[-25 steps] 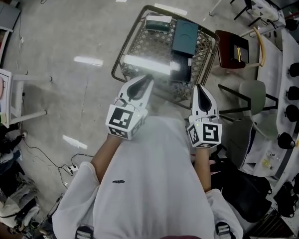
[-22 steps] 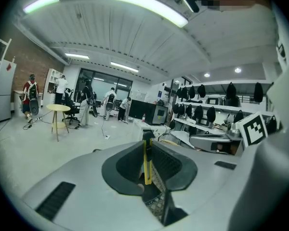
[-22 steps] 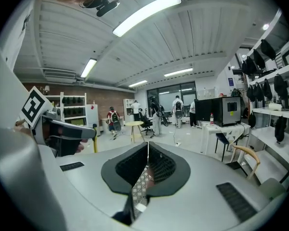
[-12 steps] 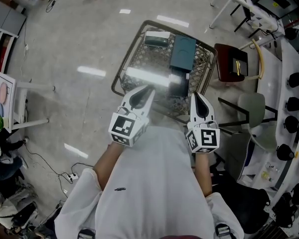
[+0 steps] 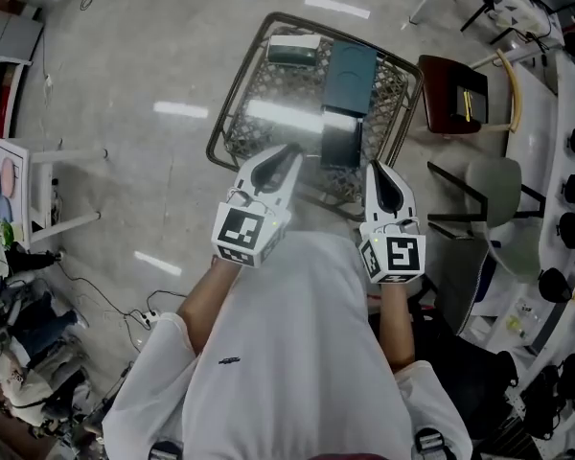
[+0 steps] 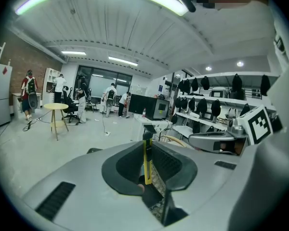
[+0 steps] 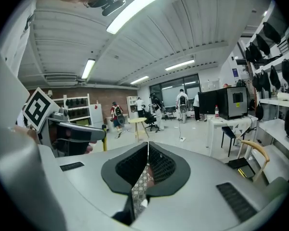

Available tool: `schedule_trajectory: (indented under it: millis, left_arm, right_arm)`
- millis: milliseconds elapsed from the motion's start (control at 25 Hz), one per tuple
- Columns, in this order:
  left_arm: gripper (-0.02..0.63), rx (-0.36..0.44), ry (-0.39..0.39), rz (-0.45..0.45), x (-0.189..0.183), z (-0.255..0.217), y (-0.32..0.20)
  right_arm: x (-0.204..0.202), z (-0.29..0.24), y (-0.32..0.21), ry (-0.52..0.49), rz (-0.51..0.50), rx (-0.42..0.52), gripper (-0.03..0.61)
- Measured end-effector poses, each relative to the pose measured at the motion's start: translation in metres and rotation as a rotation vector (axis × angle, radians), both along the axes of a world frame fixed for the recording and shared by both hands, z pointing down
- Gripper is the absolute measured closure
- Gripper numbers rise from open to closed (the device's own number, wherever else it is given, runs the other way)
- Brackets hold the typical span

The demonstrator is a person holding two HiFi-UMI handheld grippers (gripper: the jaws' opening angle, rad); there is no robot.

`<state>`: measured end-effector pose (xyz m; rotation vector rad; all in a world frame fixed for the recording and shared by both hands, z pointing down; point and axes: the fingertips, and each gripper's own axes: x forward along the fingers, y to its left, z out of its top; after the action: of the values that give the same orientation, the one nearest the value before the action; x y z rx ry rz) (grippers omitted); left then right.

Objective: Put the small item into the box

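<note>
- One wire basket (image 5: 268, 84) stands on the floor at 12 o'clock.
- Dark teal box (image 5: 353, 65) lies in it, toward 1 o'clock.
- Right gripper (image 5: 382, 170) — jaws pressed together, nothing between — hangs at the basket's 5 o'clock.
- Left gripper (image 5: 287, 152), at its 6 o'clock, clamps a thin yellow item (image 6: 147, 160).

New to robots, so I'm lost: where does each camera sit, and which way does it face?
Head view: on the person's head, facing steeply down at the mesh table; shows shirt, left gripper, right gripper.
Left gripper view: on the left gripper, facing forward into the room; its jaws grip a yellow item.
Right gripper view: on the right gripper, facing forward too; its jaws are shut, empty.
Shared: both gripper views show the round table.
</note>
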<state>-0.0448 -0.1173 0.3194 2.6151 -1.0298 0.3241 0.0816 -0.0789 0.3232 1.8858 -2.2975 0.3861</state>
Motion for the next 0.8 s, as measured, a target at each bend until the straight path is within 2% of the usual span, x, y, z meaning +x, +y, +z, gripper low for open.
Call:
schedule_trajectory:
  millis: [200,400,600,800]
  left_arm:
    - [0.565,-0.043,-0.011,0.002,0.021,0.025,-0.012]
    - [0.565,-0.010,-0.092,0.004,0.042,0.053,-0.021]
    - [0.565,0.005,-0.176,0.077,0.064,0.092,-0.023]
    - [0.565,-0.011,-0.217,0.144,0.080,0.128,-0.023]
  right_arm:
    - [0.017,0.019,-0.014,-0.008,-0.001,-0.035,0.575]
    - [0.032,0.039,-0.020,-0.015,-0.008,-0.074,0.575]
    - [0.038,0.060,-0.027,-0.017,-0.021,-0.103,0.575]
    - [0.040,0.082,-0.032,-0.004,-0.035,-0.135,0.575]
